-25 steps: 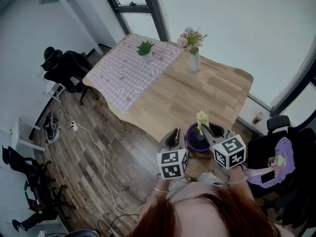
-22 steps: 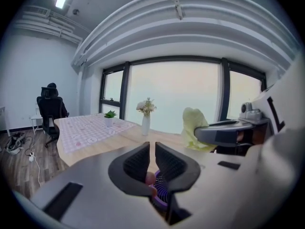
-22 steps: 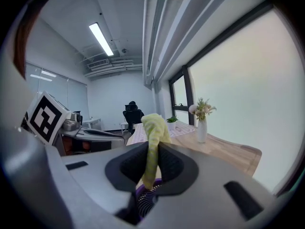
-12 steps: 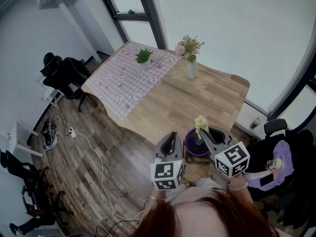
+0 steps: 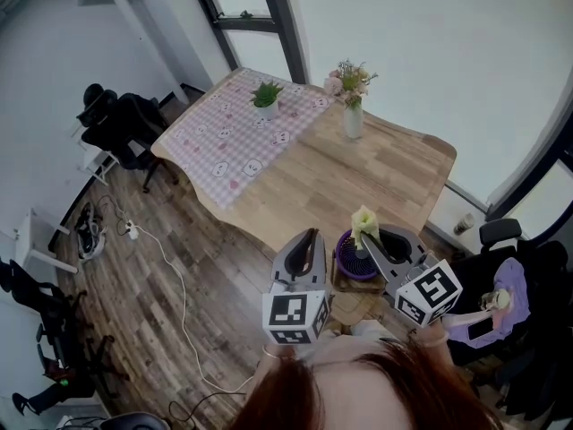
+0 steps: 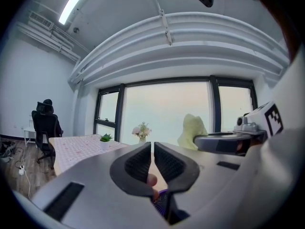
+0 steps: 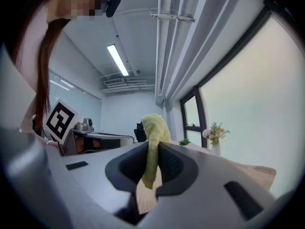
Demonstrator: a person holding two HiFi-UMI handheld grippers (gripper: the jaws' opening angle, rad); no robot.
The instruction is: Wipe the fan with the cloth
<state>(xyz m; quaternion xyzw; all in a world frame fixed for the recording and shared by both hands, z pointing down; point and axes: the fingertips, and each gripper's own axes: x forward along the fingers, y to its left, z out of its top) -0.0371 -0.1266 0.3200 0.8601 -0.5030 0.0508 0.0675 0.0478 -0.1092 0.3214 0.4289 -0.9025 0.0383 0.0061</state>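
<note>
Head view. Both grippers are in the lower middle of the frame, close to the person. The left gripper (image 5: 310,236) is empty, with its jaws drawn almost together. The right gripper (image 5: 366,239) pinches a pale yellow cloth (image 5: 364,221), which stands up from the tips. The purple fan (image 5: 353,260) sits between the two tools, face up, on a small brown stand (image 5: 344,285). The cloth shows over the fan's upper right rim; I cannot tell whether they touch. The wooden table (image 5: 385,182) lies beyond in the middle of the frame, well apart from the work.

Left gripper view. The left gripper (image 6: 152,150) has just been closing. Only a thin slit shows between the ribbed pads, and nothing is in it. A bit of the fan's purple grille (image 6: 162,203) shows low in the frame, under the jaws. The right gripper and cloth are at centre right.

Right gripper view. The right gripper (image 7: 153,151) is clamped on the cloth (image 7: 154,128), with a fold above the pads and a tail hanging below. A pale wooden surface shows under the jaws, and the fan itself is not in sight here.

Judgement. The cloth is in hand and is being carried to the fan, but wiping does not seem to have begun. The next move is to tip the right tool down so the hanging fold meets the grille, then sweep across it. The fan looks light, so the left tool may need to steady it.
</note>
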